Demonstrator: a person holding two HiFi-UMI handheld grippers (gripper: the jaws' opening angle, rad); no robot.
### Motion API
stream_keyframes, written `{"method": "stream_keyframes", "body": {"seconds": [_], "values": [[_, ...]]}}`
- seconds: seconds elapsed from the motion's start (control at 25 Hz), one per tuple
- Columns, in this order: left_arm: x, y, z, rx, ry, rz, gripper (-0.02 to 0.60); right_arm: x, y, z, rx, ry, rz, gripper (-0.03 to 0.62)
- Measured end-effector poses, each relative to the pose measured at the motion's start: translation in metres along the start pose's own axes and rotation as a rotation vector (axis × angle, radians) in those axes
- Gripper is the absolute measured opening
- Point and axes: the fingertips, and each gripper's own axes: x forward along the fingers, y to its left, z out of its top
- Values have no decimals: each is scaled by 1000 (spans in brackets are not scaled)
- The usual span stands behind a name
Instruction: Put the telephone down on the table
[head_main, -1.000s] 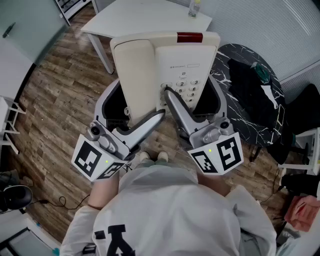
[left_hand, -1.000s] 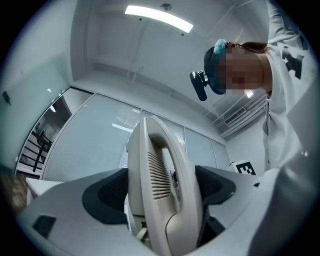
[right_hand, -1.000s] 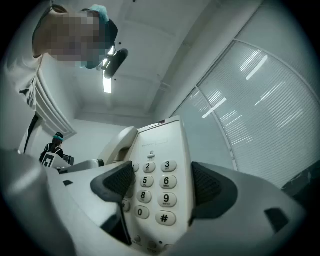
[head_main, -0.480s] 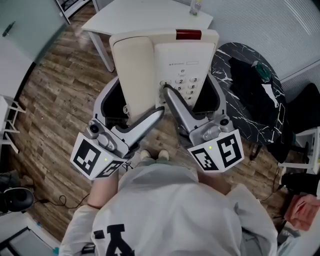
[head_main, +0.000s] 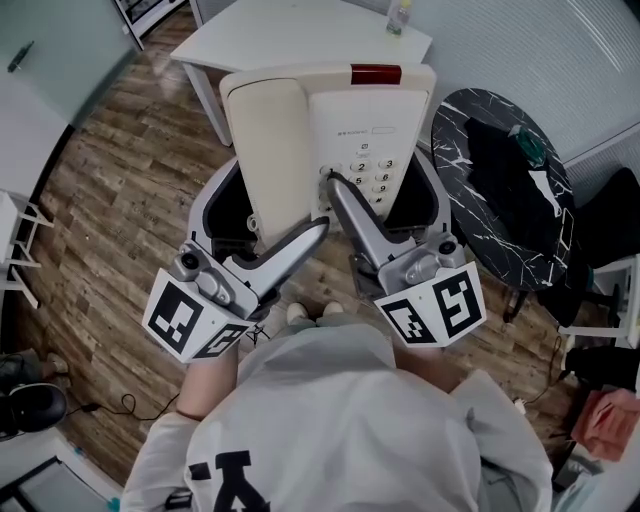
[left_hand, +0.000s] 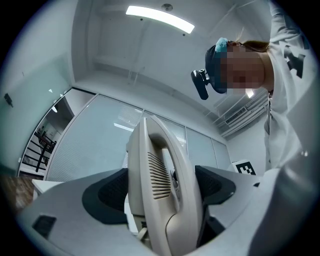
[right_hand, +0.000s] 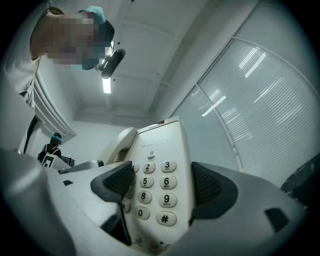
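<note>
- The wooden floor (head_main: 110, 200) fills most of my head view, and the person's shoes show on it just below the grippers
- A white table (head_main: 290, 30) stands at the top of the head view; the far edge of the telephone overlaps it in the picture, but I cannot tell how high above it
- A round black marbled table (head_main: 470, 250) is at the right, with dark clothes (head_main: 510, 180) lying on it
- The cream telephone (head_main: 345, 110) is in the air in front of the person, carried by both grippers and resting on no surface, its key face turned up to the head camera
- The left gripper (head_main: 270, 215) is clamped on the handset side; in the left gripper view both dark pads press on the handset (left_hand: 160, 195), which stands edge-on between them
- The right gripper (head_main: 385, 195) is clamped on the keypad side; in the right gripper view one pad lies over the left key column and the other pad is against the right edge of the body
- The keypad (right_hand: 155, 187) shows the keys 2, 3, 5, 6, 8, 9, 0 and #
- A red strip (head_main: 376, 74) sits at the far edge of the telephone
- A small bottle (head_main: 398, 15) stands on the white table, well apart from the telephone
</note>
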Motion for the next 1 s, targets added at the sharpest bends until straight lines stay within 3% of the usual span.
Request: {"method": "stream_keyframes", "body": {"seconds": [0.56, 1.0], "values": [[12, 26, -21, -23, 23, -4, 414, 17, -20, -25, 36, 26, -30, 363], [85, 98, -28, 9, -10, 5, 414, 98, -87, -29, 11, 1, 7, 362]]}}
